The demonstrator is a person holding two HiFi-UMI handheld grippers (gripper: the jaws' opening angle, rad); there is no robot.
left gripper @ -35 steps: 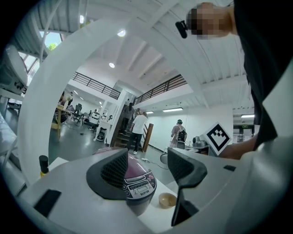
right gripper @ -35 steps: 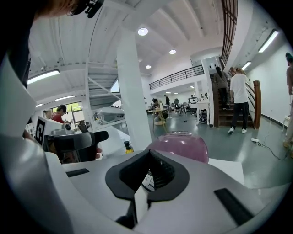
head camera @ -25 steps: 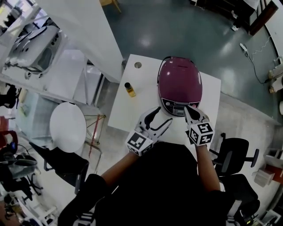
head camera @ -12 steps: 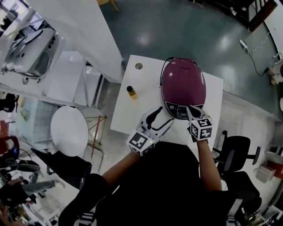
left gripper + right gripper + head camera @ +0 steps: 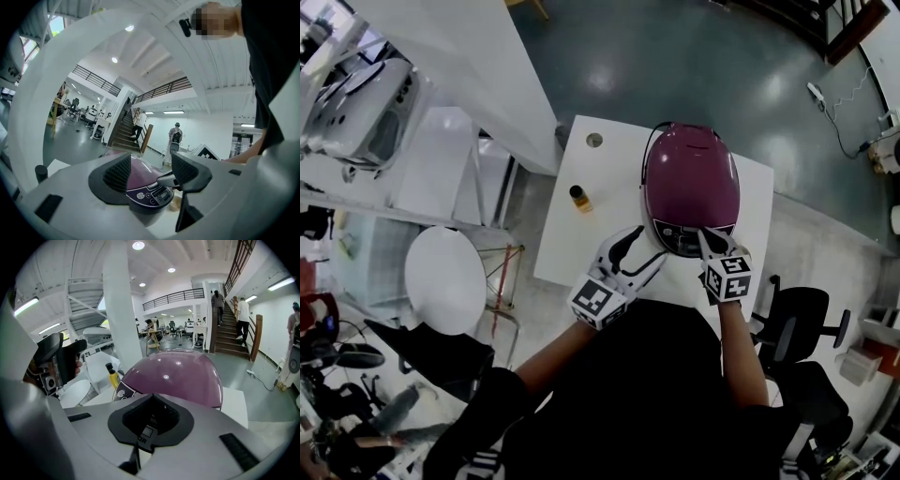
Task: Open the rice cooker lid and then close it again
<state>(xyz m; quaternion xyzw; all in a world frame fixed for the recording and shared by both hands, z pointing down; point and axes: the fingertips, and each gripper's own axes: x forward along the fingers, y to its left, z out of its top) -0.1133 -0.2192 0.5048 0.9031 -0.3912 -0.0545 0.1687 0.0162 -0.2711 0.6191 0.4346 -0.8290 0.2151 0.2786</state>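
Observation:
A purple rice cooker (image 5: pixel 692 183) with its lid down stands on the white table (image 5: pixel 567 239); it also shows in the left gripper view (image 5: pixel 145 180) and the right gripper view (image 5: pixel 176 376). My right gripper (image 5: pixel 704 236) is shut, its tips resting at the cooker's front control panel (image 5: pixel 680 236). In its own view the right gripper (image 5: pixel 151 420) has its jaws together with nothing between them. My left gripper (image 5: pixel 638 251) is open, just left of the cooker's front, holding nothing. The left gripper's (image 5: pixel 151 172) pads frame the panel and the right gripper's tips.
A small yellow bottle (image 5: pixel 578 197) with a dark cap stands on the table left of the cooker, also visible in the right gripper view (image 5: pixel 112 376). A round hole (image 5: pixel 594 141) marks the table's far left corner. A black office chair (image 5: pixel 797 323) sits to the right.
My right gripper has come down onto the front of the cooker's control panel. The left gripper has hardly moved.

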